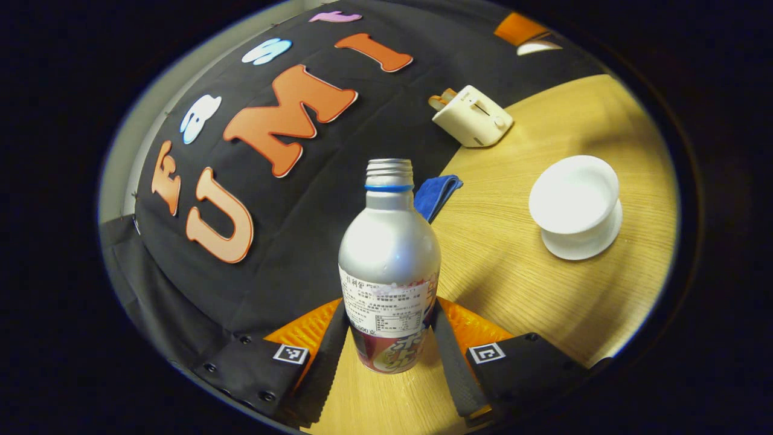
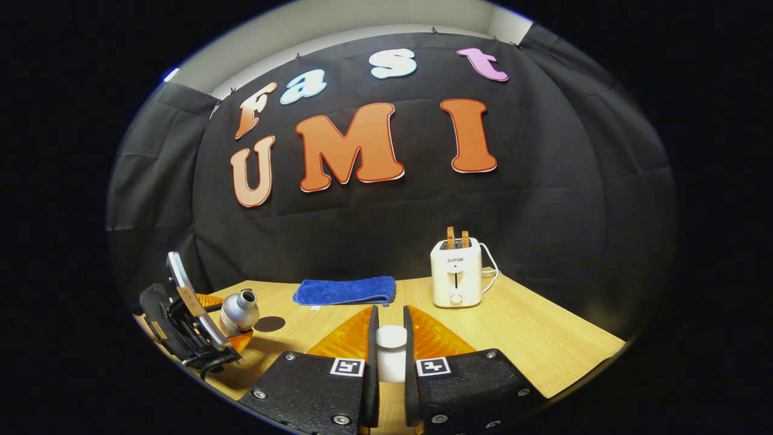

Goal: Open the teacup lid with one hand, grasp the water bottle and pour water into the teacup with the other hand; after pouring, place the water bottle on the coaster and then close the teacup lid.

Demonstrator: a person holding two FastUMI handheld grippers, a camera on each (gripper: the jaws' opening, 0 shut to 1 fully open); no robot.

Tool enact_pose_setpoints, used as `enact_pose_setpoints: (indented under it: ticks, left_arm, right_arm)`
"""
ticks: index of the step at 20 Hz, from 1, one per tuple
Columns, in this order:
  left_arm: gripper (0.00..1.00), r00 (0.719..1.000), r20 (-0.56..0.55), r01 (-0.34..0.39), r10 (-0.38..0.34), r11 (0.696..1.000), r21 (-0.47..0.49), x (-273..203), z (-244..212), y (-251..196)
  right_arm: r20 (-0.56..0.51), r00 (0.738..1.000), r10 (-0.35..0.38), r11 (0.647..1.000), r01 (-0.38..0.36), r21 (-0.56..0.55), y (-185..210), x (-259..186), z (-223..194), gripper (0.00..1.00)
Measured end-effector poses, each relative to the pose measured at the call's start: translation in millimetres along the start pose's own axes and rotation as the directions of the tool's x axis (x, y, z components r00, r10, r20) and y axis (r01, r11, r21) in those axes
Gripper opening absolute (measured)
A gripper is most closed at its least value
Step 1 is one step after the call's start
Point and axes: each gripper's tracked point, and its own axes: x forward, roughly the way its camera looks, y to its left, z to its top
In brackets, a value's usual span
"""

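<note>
I see the water bottle (image 1: 389, 254) as brushed, satiny metal with a glossy printed paper label. The teacup (image 1: 575, 194) and its saucer (image 1: 583, 241) look like smooth white glazed ceramic. My tabletop (image 1: 531, 290) is matt, fine-grained wood. The towel (image 2: 345, 290) near its back edge is fuzzy cloth; the toaster (image 2: 456, 272) is smooth plastic.
</note>
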Motion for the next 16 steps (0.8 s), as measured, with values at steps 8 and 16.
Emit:
enact_pose_setpoints:
  ticks: [8,16]
  left_arm:
    - [0.83,0.998,0.059,-0.01,-0.005,0.965,0.263,-7.8,15.8,-7.0]
    - [0.79,0.991,0.13,-0.047,-0.021,0.864,0.501,-10.6,35.6,-16.9]
  right_arm:
    - [0.006,1.0,0.001,1.0,-0.001,0.016,-6.8,-5.2,-1.4,0.17]
    - [-0.008,1.0,-0.001,1.0,0.001,0.022,-10.9,-4.9,-9.9,0.17]
